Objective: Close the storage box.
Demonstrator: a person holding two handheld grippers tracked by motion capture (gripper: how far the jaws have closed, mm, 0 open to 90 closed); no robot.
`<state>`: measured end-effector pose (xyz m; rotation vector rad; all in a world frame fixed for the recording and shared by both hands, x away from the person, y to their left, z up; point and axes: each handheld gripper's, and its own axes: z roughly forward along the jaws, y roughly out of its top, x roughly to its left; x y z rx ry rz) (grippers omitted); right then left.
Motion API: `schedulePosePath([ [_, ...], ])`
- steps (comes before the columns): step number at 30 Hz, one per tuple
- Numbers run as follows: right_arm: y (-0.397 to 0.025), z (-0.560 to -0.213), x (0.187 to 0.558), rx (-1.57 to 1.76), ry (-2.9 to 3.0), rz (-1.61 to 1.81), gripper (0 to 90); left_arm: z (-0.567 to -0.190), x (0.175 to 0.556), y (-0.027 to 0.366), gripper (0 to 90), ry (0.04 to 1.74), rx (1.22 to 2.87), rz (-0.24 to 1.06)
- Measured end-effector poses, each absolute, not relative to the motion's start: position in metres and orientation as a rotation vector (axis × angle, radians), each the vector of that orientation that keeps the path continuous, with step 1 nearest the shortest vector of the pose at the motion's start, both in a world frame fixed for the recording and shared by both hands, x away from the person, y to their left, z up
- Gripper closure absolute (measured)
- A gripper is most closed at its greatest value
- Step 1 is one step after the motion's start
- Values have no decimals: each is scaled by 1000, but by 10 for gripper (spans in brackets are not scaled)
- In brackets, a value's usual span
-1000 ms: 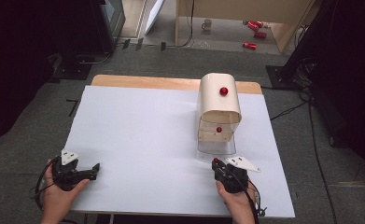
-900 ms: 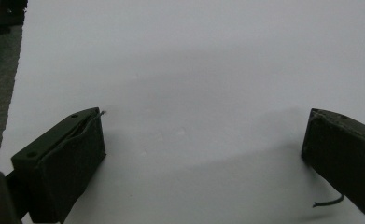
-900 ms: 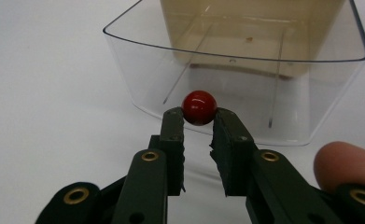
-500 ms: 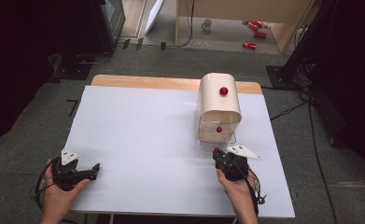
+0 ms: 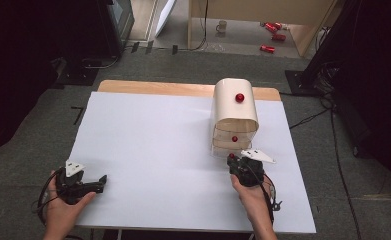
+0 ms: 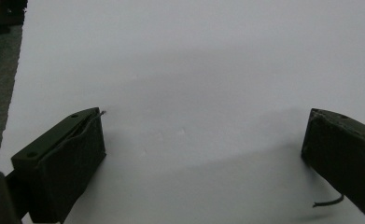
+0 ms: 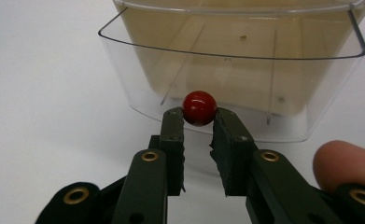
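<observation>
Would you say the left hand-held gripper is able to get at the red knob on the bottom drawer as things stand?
Probably not: the right hand-held gripper already pinches that red knob, while the left hand-held gripper rests far across the table.

white sheet-covered table (image 5: 148,145), bare wooden strip (image 5: 153,87) along its far edge. grey carpeted floor (image 5: 43,135) all round. on the floor beyond the table: small pale mug (image 5: 223,25), three red cans (image 5: 273,35) lying near a light wooden panel (image 5: 263,10). dark cabinet (image 5: 117,20) at far left, a black stand base (image 5: 80,75) beside it. black cables (image 5: 310,117) trail over the floor on the right, near dark equipment (image 5: 333,55).
</observation>
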<state>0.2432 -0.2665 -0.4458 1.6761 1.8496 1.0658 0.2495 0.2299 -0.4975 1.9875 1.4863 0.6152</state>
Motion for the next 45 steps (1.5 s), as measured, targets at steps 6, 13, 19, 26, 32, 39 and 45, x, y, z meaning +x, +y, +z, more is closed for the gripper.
schedulePosePath([
  [6,-267,-448,249,1690,1847,1059,755,-497,250,230,0,1487,1987,615],
  [13,-267,-451,256,1696,1846,1054,754,-497,250,230,0,1486,1987,615],
  [19,-268,-452,261,1695,1841,1049,754,-497,250,230,0,1486,1988,615],
  [26,-267,-452,267,1704,1829,1046,753,-497,250,230,0,1486,1988,615],
  [32,-268,-455,269,1706,1835,1040,751,-497,250,230,0,1486,1988,615],
  [39,-267,-459,269,1715,1838,1031,750,-497,250,230,0,1486,1987,615],
  [45,-268,-465,269,1722,1841,1029,730,-497,249,230,0,1487,1987,615],
])
